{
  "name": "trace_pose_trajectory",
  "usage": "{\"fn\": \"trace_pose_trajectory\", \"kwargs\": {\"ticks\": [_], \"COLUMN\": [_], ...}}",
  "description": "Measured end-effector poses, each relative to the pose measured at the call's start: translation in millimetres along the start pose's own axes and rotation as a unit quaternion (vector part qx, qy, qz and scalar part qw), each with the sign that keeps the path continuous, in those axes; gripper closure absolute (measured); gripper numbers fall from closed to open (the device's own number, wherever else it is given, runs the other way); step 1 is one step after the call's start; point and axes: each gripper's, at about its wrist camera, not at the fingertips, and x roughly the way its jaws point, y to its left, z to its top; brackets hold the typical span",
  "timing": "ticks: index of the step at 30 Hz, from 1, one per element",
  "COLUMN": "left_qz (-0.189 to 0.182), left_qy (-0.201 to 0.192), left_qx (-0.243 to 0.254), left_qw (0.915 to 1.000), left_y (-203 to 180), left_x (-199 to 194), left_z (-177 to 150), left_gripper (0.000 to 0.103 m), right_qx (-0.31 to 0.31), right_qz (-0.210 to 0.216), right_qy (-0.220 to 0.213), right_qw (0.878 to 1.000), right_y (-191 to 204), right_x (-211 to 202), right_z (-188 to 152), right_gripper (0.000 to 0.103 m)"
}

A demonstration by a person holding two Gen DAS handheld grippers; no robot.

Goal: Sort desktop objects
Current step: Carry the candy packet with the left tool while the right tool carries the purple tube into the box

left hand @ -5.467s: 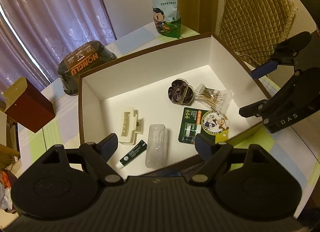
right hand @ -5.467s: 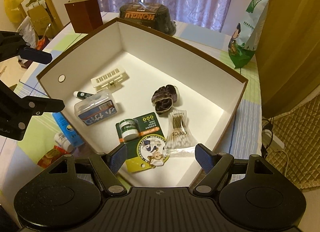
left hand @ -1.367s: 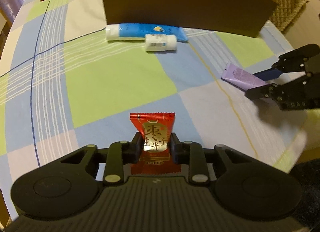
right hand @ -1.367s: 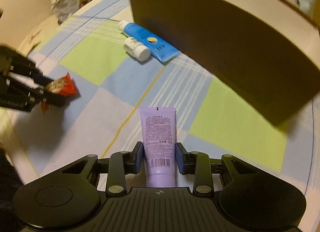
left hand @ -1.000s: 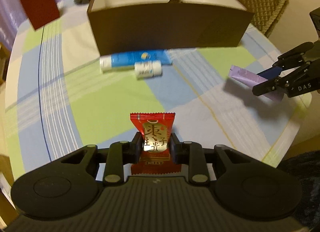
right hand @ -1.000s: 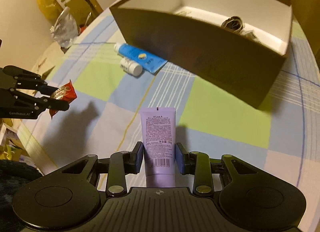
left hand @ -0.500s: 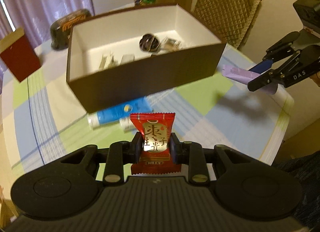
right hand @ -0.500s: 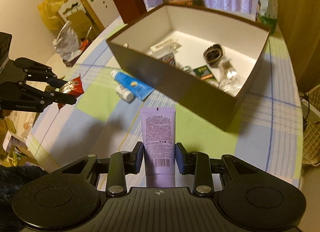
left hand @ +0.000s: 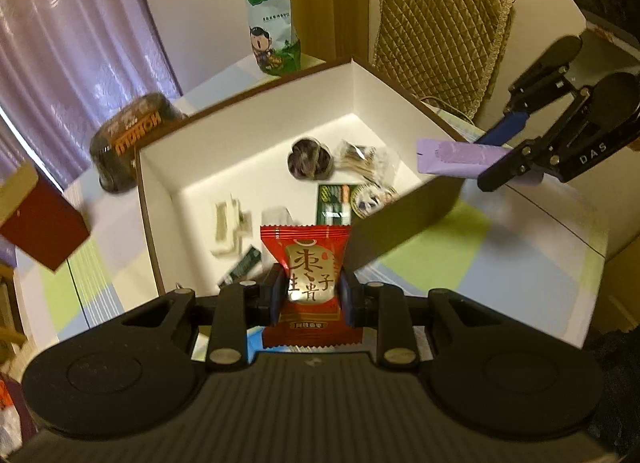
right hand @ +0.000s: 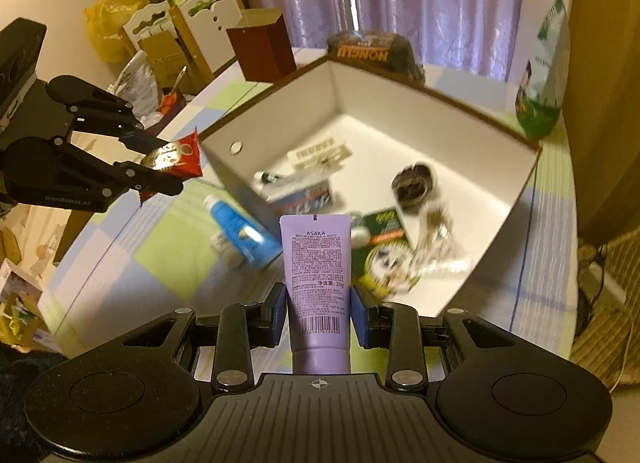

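The left gripper (left hand: 311, 295) pinches a red sachet (left hand: 306, 263) between its fingers, and the right gripper (right hand: 319, 309) pinches a purple tube (right hand: 318, 263) the same way. Both are held in the air on the near side of the box (left hand: 248, 143), the sachet near its left corner, the tube near its right wall. Inside the box lie a clip (left hand: 228, 227), a dark scrunchie (left hand: 309, 158), a swab packet (left hand: 362, 157) and a green card (left hand: 334, 207). A blue tube (right hand: 240, 229) and a small bottle (right hand: 226, 251) lie on the table (left hand: 500, 247), just outside the near wall.

What could go wrong, as I judge it:

1. The near wall stands high. If either gripper goes forward too low, the held thing or the fingers could catch the rim and shove the box.
2. The sachet is light and flat. Let go too near the rim, it could flutter or slide back out onto the table.
3. The tube sticks far out past the fingers, so its end could strike the right wall first and twist in the grip.
4. With 2 grippers heading for 1 box, they could knock each other if both aim for the middle.
5. A drop from high up could scatter the swabs.
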Motion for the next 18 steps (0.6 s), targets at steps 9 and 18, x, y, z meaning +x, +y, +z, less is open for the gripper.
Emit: {"fn": "trace_pose_trajectory", "kwargs": {"ticks": [9, 18], "left_qz": [-0.007, -0.006], "left_qy": [0.011, 0.043], "left_qx": [-0.009, -0.032], "left_qw": [0.9999, 0.9985], "left_y": [25.1, 42.1], "left_x": [40.5, 106.0], "left_z": [51.5, 84.7], "left_gripper": [0.079, 0.079], "right_qx": [0.01, 0.002], "right_qz": [-0.007, -0.038], "right_qy": [0.009, 0.04], "right_qw": [1.0, 0.998], "right_y": [-37.5, -82.5], "right_x": [30.6, 78.3], "right_z": [52.0, 89.4], "right_gripper": [0.07, 0.07]}}
